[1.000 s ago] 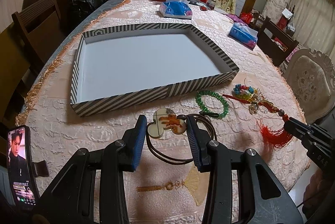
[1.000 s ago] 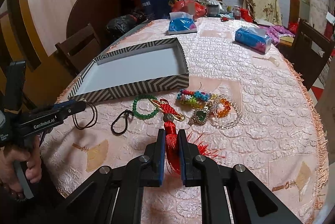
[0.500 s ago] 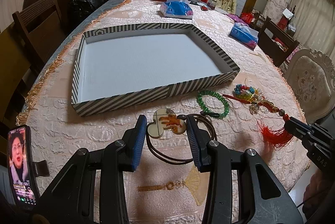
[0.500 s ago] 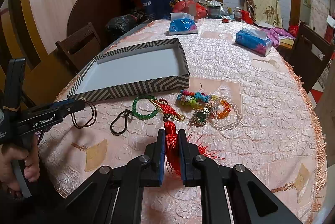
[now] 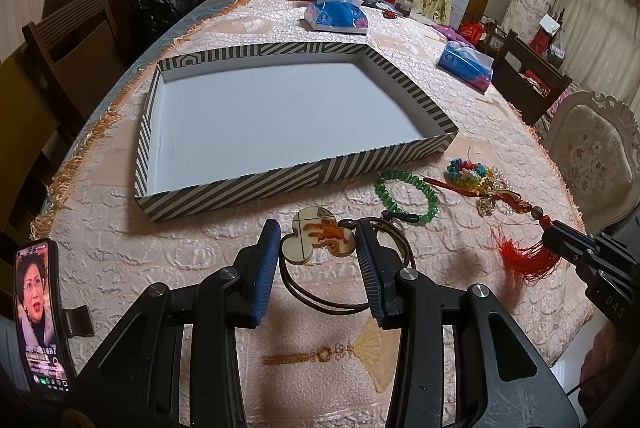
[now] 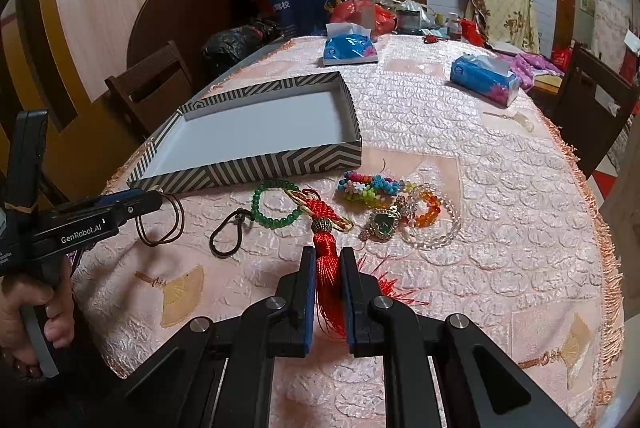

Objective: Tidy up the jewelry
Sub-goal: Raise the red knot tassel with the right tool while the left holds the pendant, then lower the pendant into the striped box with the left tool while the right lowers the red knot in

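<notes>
Beside the striped tray (image 6: 256,172) lie a green bracelet (image 6: 276,204) and rainbow beads (image 6: 370,186).

Striped black-white tray (image 5: 304,184) – green bracelet (image 6: 276,204) – red tassel (image 6: 328,268) – pink tablecloth (image 6: 480,268)

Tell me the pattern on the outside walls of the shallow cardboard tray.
Dark grey and cream diagonal stripes meeting in chevrons on the shallow cardboard tray; clearest in the right wrist view.

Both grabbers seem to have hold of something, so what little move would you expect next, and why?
Probably a lift. The right gripper is shut on the red tassel, and the left gripper brackets the pendant; whether it presses is unclear. Both pieces lie on the tablecloth, and the striped tray has nothing in it.
</notes>
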